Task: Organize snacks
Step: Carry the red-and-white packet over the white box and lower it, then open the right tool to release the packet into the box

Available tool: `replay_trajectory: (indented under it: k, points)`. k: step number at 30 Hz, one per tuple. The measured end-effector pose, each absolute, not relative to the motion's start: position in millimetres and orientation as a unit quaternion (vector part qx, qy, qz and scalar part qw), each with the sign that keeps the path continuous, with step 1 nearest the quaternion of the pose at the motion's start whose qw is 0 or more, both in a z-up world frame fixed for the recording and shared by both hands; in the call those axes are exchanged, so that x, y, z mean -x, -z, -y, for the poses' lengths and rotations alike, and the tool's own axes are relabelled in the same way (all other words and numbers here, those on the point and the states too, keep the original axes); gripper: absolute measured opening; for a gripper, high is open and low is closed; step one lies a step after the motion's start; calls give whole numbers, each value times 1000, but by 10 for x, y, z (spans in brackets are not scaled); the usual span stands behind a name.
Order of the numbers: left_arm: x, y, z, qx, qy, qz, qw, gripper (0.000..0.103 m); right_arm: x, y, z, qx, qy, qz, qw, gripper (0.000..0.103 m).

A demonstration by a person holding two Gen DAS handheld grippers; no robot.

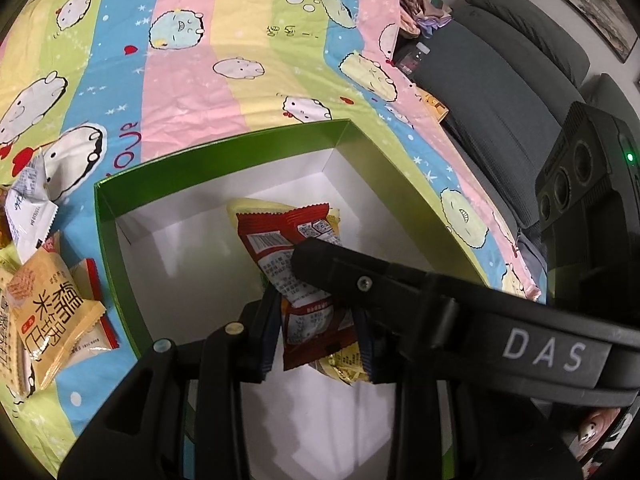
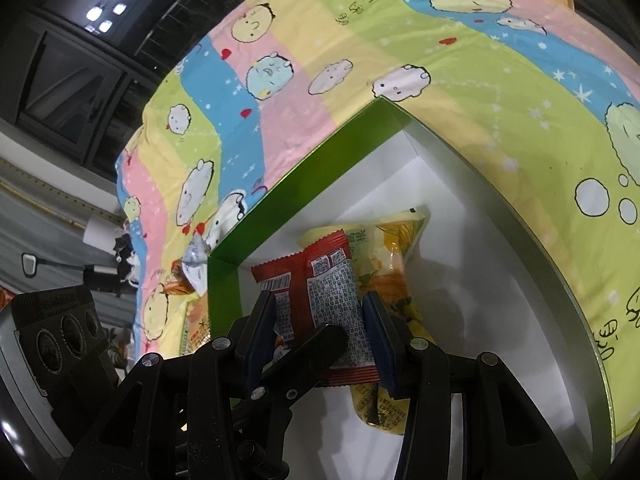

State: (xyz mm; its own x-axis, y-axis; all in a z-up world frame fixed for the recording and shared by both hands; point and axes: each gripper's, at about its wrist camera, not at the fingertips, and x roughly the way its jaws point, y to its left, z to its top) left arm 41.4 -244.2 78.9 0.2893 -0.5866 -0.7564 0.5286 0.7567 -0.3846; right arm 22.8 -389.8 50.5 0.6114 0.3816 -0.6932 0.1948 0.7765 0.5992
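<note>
Loose snack packets (image 1: 52, 312) lie on the striped cartoon cloth (image 1: 224, 80) at nine o'clock of the green box (image 1: 116, 264). At centre, above its white interior, the left gripper (image 1: 316, 328) is clamped on the red packet (image 1: 280, 236) and the yellow packet (image 1: 344, 368). At three o'clock, the right gripper (image 2: 320, 320) pinches the same bundle, fingers (image 2: 376, 320) against it.

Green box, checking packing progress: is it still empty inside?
No, inside the green box a red snack packet and a yellow snack packet hang between the white walls.
</note>
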Motion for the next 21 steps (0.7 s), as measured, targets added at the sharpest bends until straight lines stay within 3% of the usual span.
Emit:
replay_trajectory:
  k: [17,21]
  points:
    - [-470,-715,2489,34,352,-492,795,34,-231,-417,3984,-348,-44,-440,826,48]
    - [-445,-734,2475,40,354,-491,795,39,-214,-445,3996,-343,-34,-431,834,48]
